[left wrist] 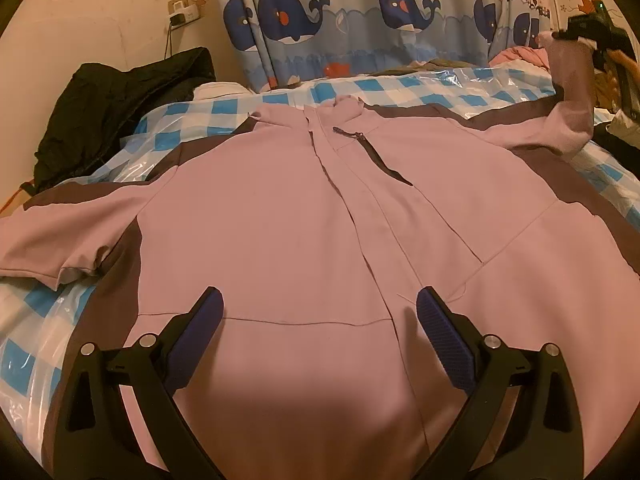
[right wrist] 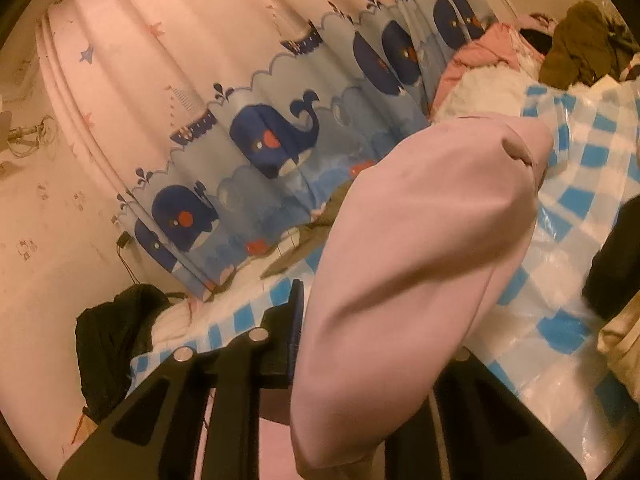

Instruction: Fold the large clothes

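- Bed [left wrist: 404, 84] with checked cover, whale curtain [left wrist: 340, 20] behind.
- Our jacket [left wrist: 288, 216] lies flat, centre frame, unfolded.
- Right gripper [left wrist: 576, 38], upper right, pinches the sleeve [right wrist: 420, 240] aloft: first fold begun.
- Left gripper [left wrist: 320, 320] hovers agape, empty.

a bed covered in a blue-and-white checked sheet [left wrist: 420, 88] under clear plastic fills a warmly lit bedroom. behind it hangs a curtain printed with navy whales [left wrist: 360, 20]; cartoon stickers dot the pale wall [left wrist: 100, 8], where a charger sits in a socket [left wrist: 182, 10]. a black garment [left wrist: 116, 112] lies heaped beside the wall.
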`<state>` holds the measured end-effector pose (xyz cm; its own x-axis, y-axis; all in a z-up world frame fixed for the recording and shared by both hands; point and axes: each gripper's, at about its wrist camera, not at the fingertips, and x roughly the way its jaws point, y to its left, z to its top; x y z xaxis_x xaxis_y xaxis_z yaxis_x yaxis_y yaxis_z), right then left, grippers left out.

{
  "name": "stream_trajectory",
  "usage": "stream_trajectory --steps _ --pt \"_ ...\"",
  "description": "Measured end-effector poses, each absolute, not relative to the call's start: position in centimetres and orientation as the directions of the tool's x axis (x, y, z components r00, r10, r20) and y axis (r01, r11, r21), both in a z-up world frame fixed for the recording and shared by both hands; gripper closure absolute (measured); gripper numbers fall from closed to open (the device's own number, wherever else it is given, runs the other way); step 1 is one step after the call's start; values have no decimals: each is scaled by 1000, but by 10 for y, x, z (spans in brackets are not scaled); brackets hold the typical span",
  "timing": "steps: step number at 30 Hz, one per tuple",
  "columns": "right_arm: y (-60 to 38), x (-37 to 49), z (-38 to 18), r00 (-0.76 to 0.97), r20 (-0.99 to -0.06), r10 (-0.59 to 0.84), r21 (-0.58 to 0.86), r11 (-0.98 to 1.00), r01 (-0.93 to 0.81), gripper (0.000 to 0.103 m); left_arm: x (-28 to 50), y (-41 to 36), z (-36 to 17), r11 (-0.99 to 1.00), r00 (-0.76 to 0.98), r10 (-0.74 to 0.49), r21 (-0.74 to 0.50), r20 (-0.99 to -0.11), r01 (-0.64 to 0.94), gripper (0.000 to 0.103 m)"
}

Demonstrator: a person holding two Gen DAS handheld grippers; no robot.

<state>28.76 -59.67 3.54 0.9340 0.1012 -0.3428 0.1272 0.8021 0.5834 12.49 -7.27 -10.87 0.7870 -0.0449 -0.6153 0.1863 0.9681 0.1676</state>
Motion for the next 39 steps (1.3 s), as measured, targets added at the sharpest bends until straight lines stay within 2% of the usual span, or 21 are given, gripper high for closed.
stream_trajectory --steps 7,12,16,20,24,30,39 --pt "-564 283 76 951 -255 175 596 803 12 90 128 -70 -109 972 783 -58 143 -619 185 9" --pt "-513 282 104 949 -219 229 529 845 -82 90 129 -65 -108 976 780 -71 118 -622 183 9" --pt "-461 284 125 945 -237 224 392 912 -118 90 128 -59 -104 981 776 -85 86 -625 176 9" --pt "-422 289 137 940 -243 241 329 932 -154 90 120 -43 -88 985 789 -98 56 -606 165 9" --pt "-383 294 143 930 -245 273 292 936 -198 90 111 -23 -77 987 804 -78 65 -589 144 9" --pt "-325 299 140 913 -266 310 231 940 -252 90 104 16 -72 996 799 -72 5 -597 94 9" --pt "-247 307 112 880 -308 361 182 930 -318 90 98 46 -59 998 820 -64 -45 -568 46 9"
